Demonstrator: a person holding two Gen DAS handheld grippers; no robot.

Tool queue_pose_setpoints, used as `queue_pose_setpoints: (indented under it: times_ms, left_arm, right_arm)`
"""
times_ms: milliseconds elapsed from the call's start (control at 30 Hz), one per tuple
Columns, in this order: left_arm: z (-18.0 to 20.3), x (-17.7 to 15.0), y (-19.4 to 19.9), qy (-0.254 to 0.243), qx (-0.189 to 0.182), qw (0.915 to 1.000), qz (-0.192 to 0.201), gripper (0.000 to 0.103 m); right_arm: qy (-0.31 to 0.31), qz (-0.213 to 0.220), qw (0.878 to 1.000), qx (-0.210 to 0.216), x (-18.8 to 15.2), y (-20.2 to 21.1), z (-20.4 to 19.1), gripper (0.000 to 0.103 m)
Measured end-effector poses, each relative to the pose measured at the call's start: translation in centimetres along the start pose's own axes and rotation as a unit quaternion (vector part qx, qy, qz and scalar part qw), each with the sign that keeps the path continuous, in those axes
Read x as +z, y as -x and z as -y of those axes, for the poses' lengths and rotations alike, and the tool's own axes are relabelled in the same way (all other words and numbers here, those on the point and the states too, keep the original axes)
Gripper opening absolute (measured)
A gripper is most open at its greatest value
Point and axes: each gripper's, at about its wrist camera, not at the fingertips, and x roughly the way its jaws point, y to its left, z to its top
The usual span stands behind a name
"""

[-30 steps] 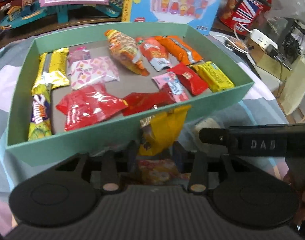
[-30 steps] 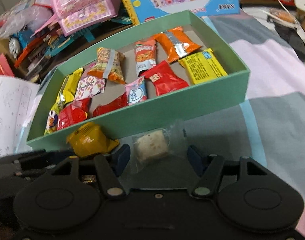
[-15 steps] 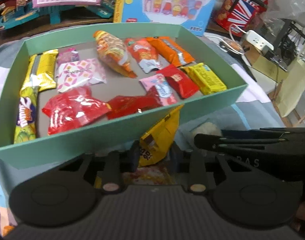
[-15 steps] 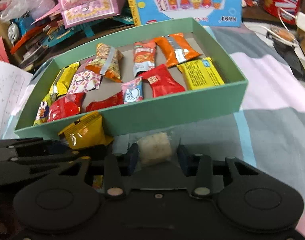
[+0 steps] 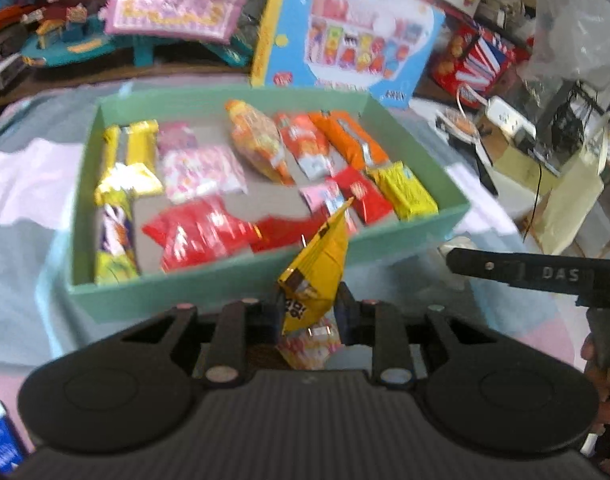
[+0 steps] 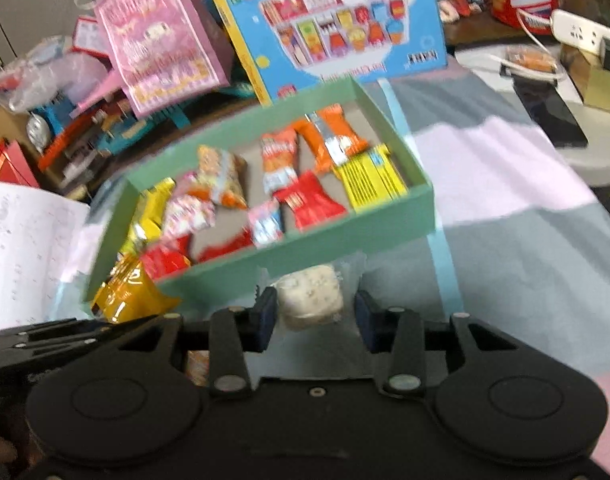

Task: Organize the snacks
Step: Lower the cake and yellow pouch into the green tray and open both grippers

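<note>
Carrying both snacks clear over the near wall of the green box (image 5: 233, 280) looks like the step in hand; I would lift each high enough before releasing into a bare patch of floor. Nearest, the left gripper (image 5: 308, 312) is clamped narrowly on a yellow packet (image 5: 319, 268) that stands upright. The right gripper (image 6: 309, 316) pinches a pale cake in clear wrap (image 6: 309, 300), jaws moderately apart. Beyond, the box holds rows of wrapped snacks (image 5: 201, 232).

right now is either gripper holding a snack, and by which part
Left gripper pinches the yellow packet near its lower end. Right gripper holds the clear-wrapped pale square snack by its sides.
</note>
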Motion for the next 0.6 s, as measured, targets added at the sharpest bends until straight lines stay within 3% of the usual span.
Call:
queue_pose_setpoints:
  times_ms: [300,600]
  left_arm:
    - [-1.7,5.6,0.7,0.006,0.022,0.999,0.038,0.025]
    - [-2.7,8.5,-3.1,0.011,0.024,0.9995,0.02,0.025]
  right_arm:
    - [0.018,0.034,0.998,0.042,6.3,0.0,-3.7,0.041]
    - [0.015,0.002,0.998,0.059,9.0,-5.5,-6.8,0.041]
